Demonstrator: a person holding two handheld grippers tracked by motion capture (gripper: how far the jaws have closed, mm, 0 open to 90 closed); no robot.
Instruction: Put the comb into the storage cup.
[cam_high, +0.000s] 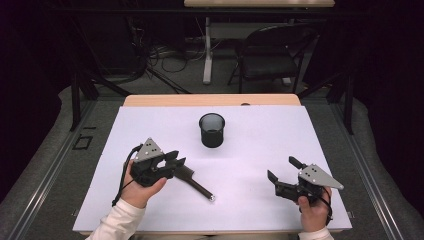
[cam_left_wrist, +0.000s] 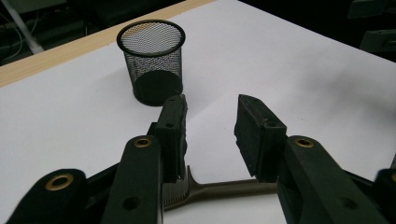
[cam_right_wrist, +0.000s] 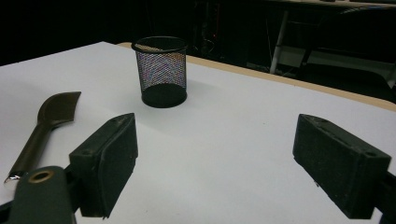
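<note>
On the table (cam_high: 260, 200), the comb (cam_high: 192, 181) lies diagonally, handle tip toward the person.

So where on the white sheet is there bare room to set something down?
Free: the stretch between the mesh cup and the right gripper, and both far corners beside the cup. Crowded: near left, where the left gripper hangs over the brown comb, jaws apart around its head.

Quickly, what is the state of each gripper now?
Left gripper: open, jaws on either side of the brown comb, not pressing it.
Right gripper: open, holding nothing.
</note>
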